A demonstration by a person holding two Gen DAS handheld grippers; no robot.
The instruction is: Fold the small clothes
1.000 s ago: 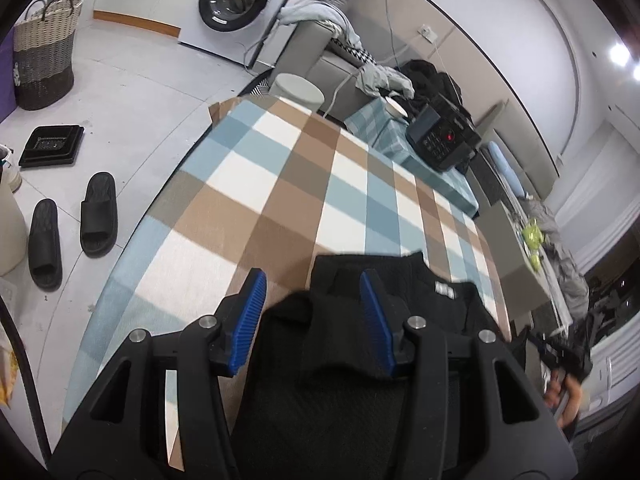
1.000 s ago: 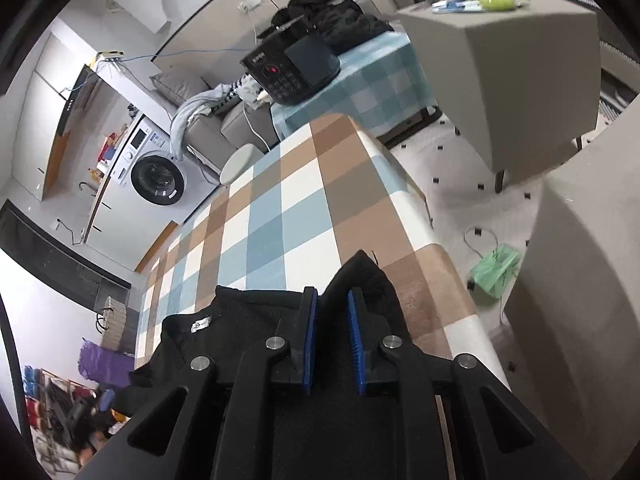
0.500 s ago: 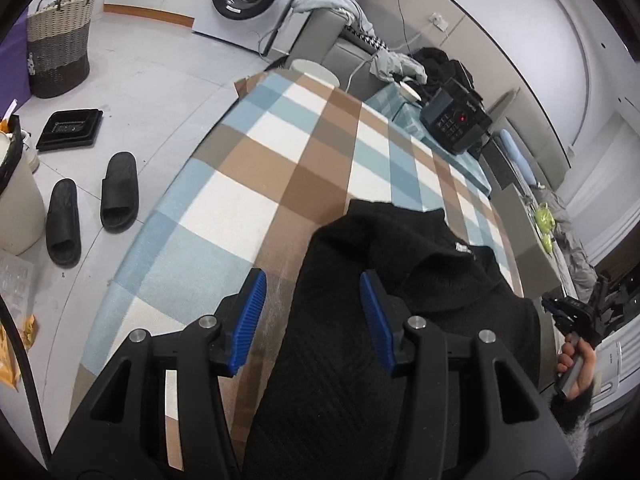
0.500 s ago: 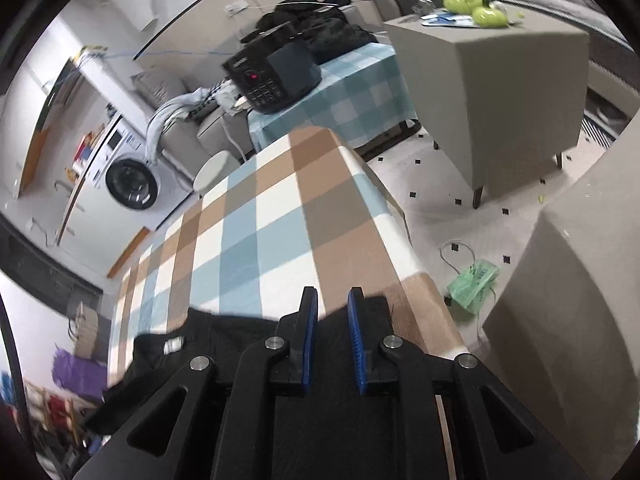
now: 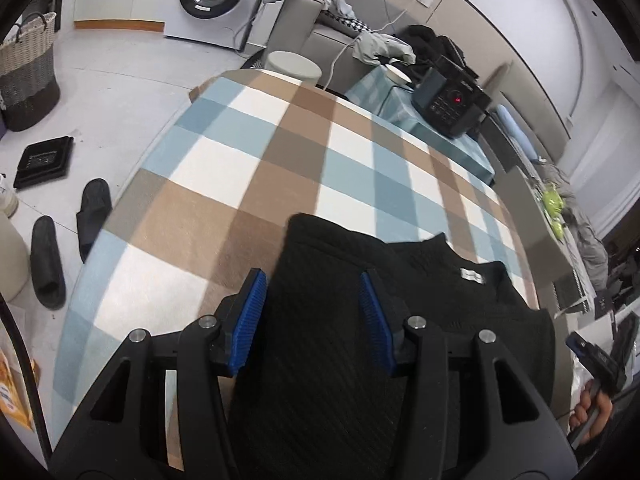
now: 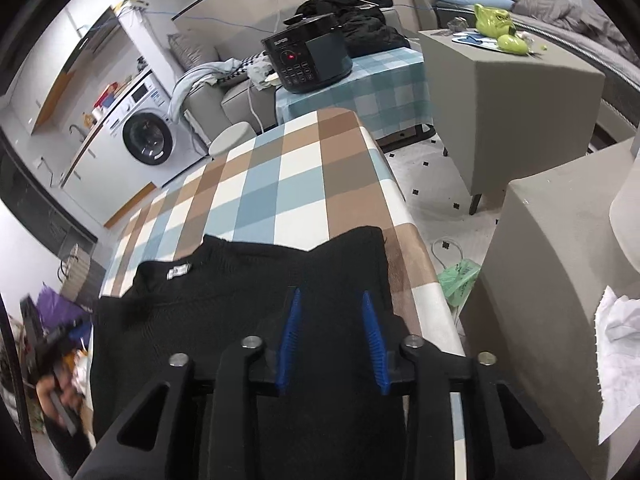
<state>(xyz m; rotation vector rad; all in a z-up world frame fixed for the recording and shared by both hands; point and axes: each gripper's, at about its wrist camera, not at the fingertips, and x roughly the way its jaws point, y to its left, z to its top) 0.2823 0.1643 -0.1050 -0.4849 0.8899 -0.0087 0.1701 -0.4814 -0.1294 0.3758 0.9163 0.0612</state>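
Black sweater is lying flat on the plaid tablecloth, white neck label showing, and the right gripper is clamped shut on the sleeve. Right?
Not quite. In the right wrist view the right gripper is open: its jaws have just been opening, blue pads apart over the black sweater. The sweater does lie on the plaid tablecloth with its white neck label showing.

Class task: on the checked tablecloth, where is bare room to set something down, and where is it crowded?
Free: the checked tablecloth from the black knitted garment's far edge to the table's far end. Crowded: the near end, under the garment and both tools.

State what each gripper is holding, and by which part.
Nothing: the left gripper and right gripper stand open above the black knit top, the right's jaws having just opened.
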